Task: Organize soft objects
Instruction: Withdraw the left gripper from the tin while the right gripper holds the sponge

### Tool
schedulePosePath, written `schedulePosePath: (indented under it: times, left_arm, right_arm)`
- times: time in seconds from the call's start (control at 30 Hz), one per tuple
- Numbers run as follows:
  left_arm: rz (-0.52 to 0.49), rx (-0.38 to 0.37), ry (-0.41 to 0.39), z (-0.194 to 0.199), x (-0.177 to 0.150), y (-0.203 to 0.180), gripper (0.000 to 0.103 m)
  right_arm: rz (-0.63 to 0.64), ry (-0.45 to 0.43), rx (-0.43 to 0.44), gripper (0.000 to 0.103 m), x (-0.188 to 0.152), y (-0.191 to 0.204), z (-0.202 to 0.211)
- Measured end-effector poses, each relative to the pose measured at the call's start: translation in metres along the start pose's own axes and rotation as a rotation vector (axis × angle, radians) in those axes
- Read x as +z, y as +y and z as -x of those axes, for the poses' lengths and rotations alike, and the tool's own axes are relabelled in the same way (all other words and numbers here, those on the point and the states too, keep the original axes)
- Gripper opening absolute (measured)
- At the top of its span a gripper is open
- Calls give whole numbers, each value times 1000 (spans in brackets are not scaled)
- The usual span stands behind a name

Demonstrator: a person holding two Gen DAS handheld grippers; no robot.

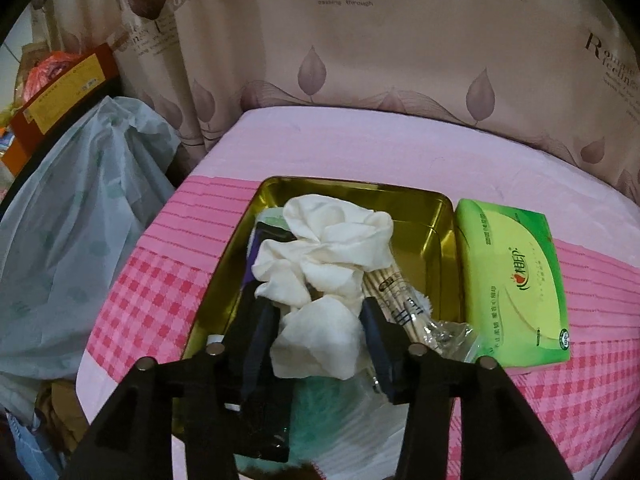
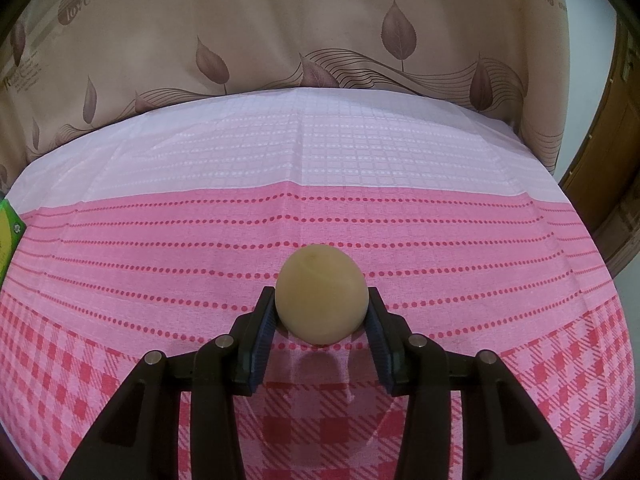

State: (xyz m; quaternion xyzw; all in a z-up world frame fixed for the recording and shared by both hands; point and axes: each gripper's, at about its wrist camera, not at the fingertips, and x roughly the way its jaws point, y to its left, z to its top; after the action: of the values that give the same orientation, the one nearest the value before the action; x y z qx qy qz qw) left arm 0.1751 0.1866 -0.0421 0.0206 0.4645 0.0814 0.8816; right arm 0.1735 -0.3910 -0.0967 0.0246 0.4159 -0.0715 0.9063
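White cloth [image 1: 320, 276] hides the gold tin's [image 1: 432, 216] contents; left tool [image 1: 316, 320] spread around it; right tool [image 2: 322, 312] clamps a tan ball [image 2: 322, 298].

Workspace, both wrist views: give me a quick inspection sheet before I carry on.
Surface: pink checked tablecloth.
Job's things: crumpled white cloth in the gold tin tray; beige ball.
Clutter: green tissue pack right of the tray; chopstick packet in it.
Grippers: left gripper with its fingers either side of the cloth, grip unclear; right gripper shut on the ball.
Cables: nothing seen.
Surroundings: leaf-print curtain; plastic bag at left.
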Motion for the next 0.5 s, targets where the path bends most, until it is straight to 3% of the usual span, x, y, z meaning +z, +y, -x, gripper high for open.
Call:
schedulePosePath:
  times: [0.13,0.33,0.5]
  left_arm:
    - [8,20,-18,9,-4,3,49]
    - [-41,83,-121,39,-17,-1,49]
    - [-67,66,-182,64,-30,-5,49]
  right_arm:
    - [5,1,-5,41,0,0,0]
    - [12,1,-12,41,1,0,-1]
    - [16,1,-18,41,1,1,0]
